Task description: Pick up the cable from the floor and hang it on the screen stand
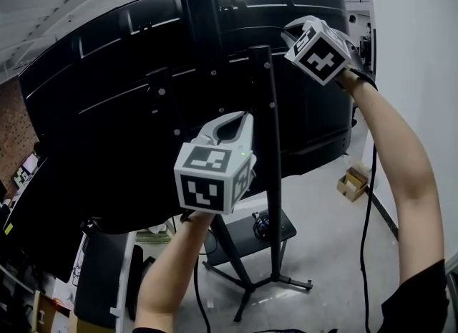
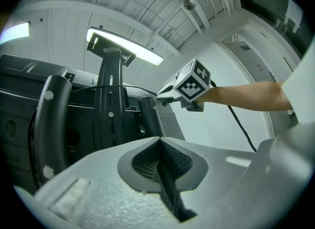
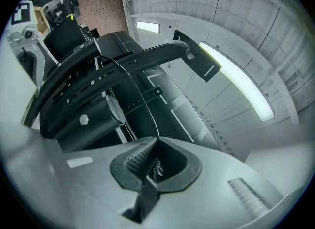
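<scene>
Two tools are held high behind a large dark screen (image 1: 93,109), which is carried by a black screen stand (image 1: 199,16). The left tool (image 2: 159,144) is seen with its jaws pressed together, and nothing is caught between them. It is held near the middle of the screen's back, just beside a thin pole (image 1: 272,152) whose feet are set on the floor (image 1: 329,245).

The right tool (image 3: 154,143) is held higher, near the top edge of the screen and to the right of the stand's thick column. Its jaws are closed on the cable (image 3: 149,111), a thin black line that is pinched between the ribbed pads. From the pads the cable is led upward and across to the curved arm (image 3: 147,54) at the top of the stand. In the left gripper view the same cable is seen stretched from the right tool over to the upright bracket (image 2: 110,100) of the stand. Whether it rests on this bracket cannot be told. The cable is thus held up in the air, well above the floor.

A thicker black cord (image 1: 366,217) is seen hanging beside the right forearm, down toward the floor. A small cardboard box (image 1: 353,183) is placed on the floor near the white wall (image 1: 422,74).
</scene>
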The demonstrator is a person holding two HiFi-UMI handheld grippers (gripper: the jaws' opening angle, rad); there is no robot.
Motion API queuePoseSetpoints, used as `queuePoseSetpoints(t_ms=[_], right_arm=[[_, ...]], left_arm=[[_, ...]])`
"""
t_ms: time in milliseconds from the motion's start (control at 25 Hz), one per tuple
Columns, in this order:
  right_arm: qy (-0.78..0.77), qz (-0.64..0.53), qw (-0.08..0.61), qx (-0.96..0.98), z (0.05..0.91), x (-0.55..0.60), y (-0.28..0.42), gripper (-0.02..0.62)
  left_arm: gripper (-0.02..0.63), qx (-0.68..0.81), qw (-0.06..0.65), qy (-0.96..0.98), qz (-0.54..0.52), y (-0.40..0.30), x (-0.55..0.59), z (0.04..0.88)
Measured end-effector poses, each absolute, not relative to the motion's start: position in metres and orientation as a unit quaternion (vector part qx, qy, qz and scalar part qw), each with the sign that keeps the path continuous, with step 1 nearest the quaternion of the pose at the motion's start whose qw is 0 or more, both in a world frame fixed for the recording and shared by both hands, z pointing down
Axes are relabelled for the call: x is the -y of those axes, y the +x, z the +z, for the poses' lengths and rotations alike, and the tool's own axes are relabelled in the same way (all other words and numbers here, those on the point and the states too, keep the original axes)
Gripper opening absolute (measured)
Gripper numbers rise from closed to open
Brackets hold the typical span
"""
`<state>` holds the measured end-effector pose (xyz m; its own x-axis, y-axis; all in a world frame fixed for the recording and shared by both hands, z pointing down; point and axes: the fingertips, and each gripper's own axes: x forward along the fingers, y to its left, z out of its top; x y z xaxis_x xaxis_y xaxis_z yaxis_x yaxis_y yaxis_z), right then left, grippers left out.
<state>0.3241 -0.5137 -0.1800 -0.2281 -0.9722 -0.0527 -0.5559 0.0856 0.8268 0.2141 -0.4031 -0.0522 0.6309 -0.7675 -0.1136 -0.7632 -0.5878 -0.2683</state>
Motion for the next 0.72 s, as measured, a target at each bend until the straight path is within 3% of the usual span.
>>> queuePoseSetpoints(t_ms=[720], right_arm=[[0.564,-0.296,0.276,0.72,-0.143,0.523,0.325,0.014]], left_arm=[[-0.002,-0.418,0.146,-0.897,0.002,0.238,0.401,-0.048]])
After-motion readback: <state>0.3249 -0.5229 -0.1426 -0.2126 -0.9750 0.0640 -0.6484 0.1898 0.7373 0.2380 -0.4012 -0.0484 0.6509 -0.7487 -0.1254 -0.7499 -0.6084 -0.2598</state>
